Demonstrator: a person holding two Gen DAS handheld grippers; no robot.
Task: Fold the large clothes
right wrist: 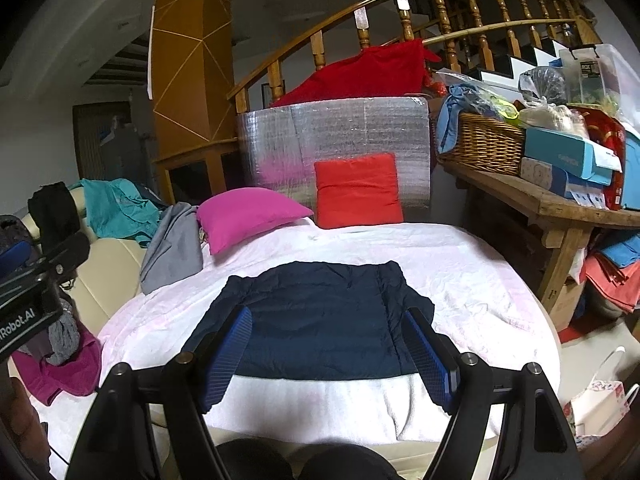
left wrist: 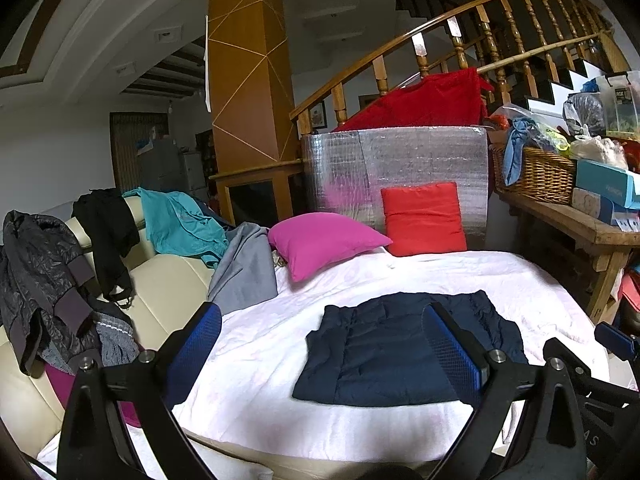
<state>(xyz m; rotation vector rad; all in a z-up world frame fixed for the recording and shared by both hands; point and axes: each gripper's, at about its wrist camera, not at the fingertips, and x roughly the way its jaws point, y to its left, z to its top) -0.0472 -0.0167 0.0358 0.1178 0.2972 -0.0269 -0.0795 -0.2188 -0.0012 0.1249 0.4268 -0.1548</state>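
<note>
Jacket (right wrist: 320, 320), navy and quilted, lies folded flat in the lower middle of the right wrist view, on a bed covered with a pale pink sheet (right wrist: 460, 280). The right hand-held gripper (right wrist: 330, 356) hangs low in that frame with its two blue-padded fingers (right wrist: 226, 356) spread wide; nothing is pinched between them, and the jacket shows through the gap. The left hand-held gripper (left wrist: 320, 356) sits at the bottom of the left wrist view, its fingers also spread apart and empty, with the same jacket (left wrist: 392, 360) lying just right of centre behind them.

Toward the upper middle of both views a magenta pillow (right wrist: 250, 216) lies beside a red cushion (right wrist: 358, 192), which leans against a silver foil board (right wrist: 340, 132). At the left of the left wrist view, loose clothes are draped over a cream sofa (left wrist: 168, 280): a teal garment (left wrist: 180, 224), a black one (left wrist: 108, 232), a grey one (left wrist: 244, 268) and a dark shiny jacket (left wrist: 36, 276). At the right edge a wooden worktop (right wrist: 540, 196) carries a wicker basket (right wrist: 484, 140) and boxes, under a wooden stair railing (right wrist: 440, 12).
</note>
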